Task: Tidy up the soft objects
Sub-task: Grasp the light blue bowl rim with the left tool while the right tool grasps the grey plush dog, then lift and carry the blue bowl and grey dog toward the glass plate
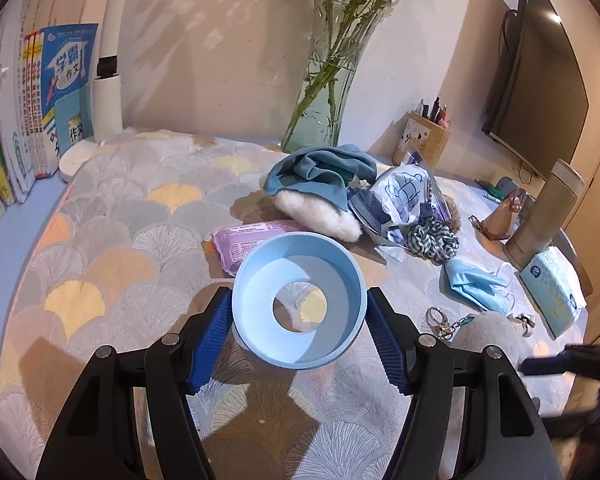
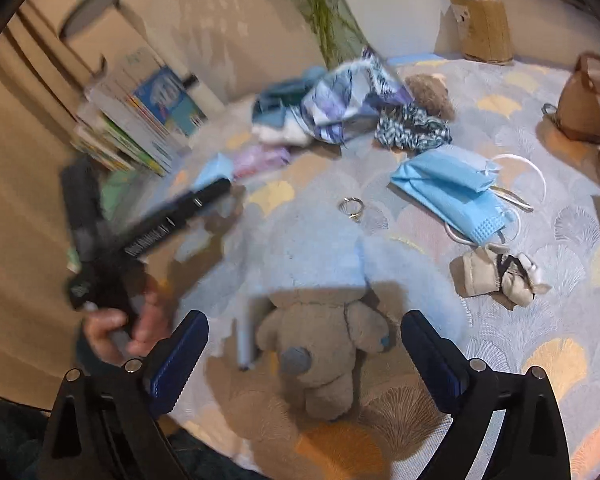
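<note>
The left gripper [image 1: 299, 334] pinches a blue bowl [image 1: 300, 300] at frame centre; its bottom shows a round hole. The right gripper [image 2: 304, 354] stands spread around a grey teddy bear [image 2: 320, 344] at lower centre — not touching. Advice: lower squarely, close on the torso. Legible writing: book [image 1: 70, 80], upper left — "作文".

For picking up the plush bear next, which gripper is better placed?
Right. The right gripper is open with the plush bear lying directly between its fingers, while the left gripper is already shut on the blue bowl.
</note>
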{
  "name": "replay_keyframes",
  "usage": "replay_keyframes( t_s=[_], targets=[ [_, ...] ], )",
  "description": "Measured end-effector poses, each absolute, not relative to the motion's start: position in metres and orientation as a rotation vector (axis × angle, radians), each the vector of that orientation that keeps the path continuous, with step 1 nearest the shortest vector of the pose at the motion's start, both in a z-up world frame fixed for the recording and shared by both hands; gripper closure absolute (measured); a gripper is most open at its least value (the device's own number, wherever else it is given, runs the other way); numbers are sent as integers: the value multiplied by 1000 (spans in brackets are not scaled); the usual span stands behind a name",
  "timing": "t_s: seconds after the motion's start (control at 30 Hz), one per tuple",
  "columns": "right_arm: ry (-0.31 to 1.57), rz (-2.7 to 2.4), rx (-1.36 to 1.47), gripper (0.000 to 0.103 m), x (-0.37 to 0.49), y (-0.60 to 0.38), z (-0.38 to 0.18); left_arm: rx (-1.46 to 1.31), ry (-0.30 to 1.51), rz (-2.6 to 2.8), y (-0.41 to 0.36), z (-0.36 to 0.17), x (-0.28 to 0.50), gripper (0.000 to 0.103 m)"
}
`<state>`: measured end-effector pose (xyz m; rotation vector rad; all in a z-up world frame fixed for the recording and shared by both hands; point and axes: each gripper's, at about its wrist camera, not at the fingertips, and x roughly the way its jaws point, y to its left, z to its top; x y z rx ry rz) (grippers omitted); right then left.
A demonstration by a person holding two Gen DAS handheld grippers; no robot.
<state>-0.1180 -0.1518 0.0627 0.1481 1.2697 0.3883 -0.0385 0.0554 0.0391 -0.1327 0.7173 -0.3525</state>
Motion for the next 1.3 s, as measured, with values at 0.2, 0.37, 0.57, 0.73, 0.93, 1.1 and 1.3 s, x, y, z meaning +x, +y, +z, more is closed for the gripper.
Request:
replay_keyframes(
  t_s=[0.2,0.37,0.57,0.73,0.93,1.1,1.3],
  targets=[
    [1270,159,56,29,-115,-137,35,-131,721,-351,56,38,-38,38],
    [1198,144,15,47,-121,-127,37,-112,717,-347,53,39,-39,38],
    [1108,148,-10,50,-121,-132,62,-51,701,-367,36,54,-51,38],
    [1027,129,34,50,-115,-153,90,0,619,-411,7,91,-65,38],
    [1001,106,91,52,-112,-189,103,3,612,-450,-17,106,-62,38],
    [1184,303,94,41,-118,-199,75,25,645,-445,-24,97,-63,38],
    [1347,402,10,19,-133,-210,54,18,677,-445,-23,90,-64,38]
  ],
)
